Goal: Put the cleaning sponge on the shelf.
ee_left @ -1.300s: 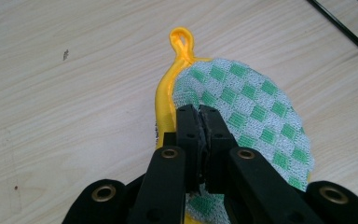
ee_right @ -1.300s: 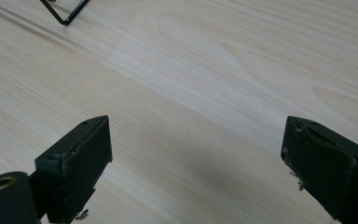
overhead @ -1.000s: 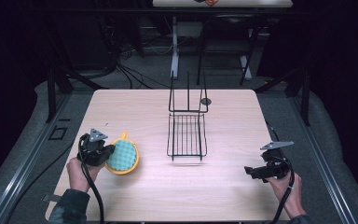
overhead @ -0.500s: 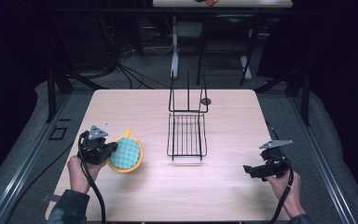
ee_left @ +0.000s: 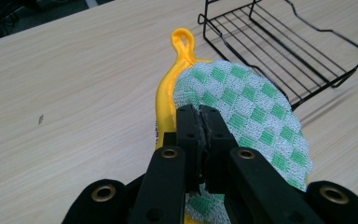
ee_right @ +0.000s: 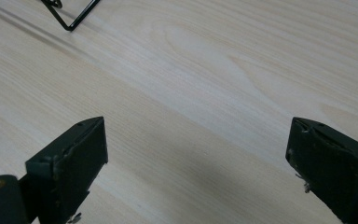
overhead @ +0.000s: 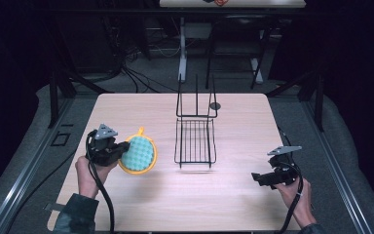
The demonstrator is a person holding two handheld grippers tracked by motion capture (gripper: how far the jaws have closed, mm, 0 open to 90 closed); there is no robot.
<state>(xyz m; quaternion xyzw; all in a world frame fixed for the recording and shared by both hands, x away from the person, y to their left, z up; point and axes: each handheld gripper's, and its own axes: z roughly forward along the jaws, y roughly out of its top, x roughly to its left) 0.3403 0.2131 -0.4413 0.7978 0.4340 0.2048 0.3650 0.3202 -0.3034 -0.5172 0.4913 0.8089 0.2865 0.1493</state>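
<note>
Left claw (ee_left: pixel 199 122) is pinched tight on the round green-checked scrubbing pad with yellow rim and loop (ee_left: pixel 242 107), centre frame, just left of the black wire rack (overhead: pixel 195 139). That thin edge grip could slip. Right claw (ee_right: pixel 196 163) gapes wide, empty, over the pale wooden desk (ee_right: pixel 205 70).

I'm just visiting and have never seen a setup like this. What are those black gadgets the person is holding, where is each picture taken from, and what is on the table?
No robot here: a person holds a hand-held clamp tool in each hand. One picture looks down from above the wooden table; the other two come from small cameras riding on each tool, looking along its two black jaws. The left gripper is shut on a round green-checked scrubbing pad with a yellow rim and loop. The right gripper is open with nothing between its jaws, above bare wood. A black wire rack stands mid-table.
</note>
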